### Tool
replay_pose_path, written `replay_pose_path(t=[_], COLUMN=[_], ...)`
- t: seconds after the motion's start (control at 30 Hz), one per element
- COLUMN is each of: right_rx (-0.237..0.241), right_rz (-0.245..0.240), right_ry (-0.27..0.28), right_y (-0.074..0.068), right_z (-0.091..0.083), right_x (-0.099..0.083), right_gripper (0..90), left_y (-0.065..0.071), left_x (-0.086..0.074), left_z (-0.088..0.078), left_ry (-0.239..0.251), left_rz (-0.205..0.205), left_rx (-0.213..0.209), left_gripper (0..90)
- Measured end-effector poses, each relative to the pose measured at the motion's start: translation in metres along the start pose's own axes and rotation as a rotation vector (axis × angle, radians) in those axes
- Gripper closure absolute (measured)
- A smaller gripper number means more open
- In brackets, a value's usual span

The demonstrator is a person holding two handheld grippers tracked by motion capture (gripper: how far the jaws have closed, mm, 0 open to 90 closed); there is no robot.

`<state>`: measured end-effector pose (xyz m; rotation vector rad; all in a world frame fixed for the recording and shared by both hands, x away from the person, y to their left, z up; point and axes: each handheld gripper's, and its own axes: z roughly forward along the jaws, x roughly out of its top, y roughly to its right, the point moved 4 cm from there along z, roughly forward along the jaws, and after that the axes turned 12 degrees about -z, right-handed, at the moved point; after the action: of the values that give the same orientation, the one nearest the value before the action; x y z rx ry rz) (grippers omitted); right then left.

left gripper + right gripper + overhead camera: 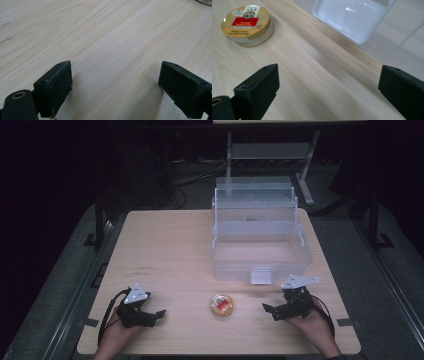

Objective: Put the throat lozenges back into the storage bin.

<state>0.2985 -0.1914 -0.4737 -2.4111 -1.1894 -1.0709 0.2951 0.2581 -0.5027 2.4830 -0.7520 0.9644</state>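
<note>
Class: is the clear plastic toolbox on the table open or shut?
Open: the toolbox has its tiered trays stepped up and back, leaving the bottom bin uncovered; nothing shows inside it.

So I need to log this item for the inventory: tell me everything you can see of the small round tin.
The round tin is low and flat, with a silvery metal-looking side wall and a gold lid bearing a red label with print too small to read. Its lid is on. It lies flat on the wooden table, in front of the clear plastic box, between both tools, touched by neither.

Black left gripper (159, 312), right gripper (266, 308), grey 3-cornered plates, black cables
</note>
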Motion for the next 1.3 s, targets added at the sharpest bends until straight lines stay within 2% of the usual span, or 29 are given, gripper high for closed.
replay_pose_path(t=[1.3], right_rx=[0.101], right_rz=[-0.106], right_ry=[-0.023], right_y=[-0.018], right_z=[0.018], right_x=[0.046], right_gripper=[3.0], left_y=[0.000], left_x=[0.000], left_z=[0.000], left_ry=[0.003], left_rz=[-0.001], left_rx=[0.000], left_gripper=[10.9])
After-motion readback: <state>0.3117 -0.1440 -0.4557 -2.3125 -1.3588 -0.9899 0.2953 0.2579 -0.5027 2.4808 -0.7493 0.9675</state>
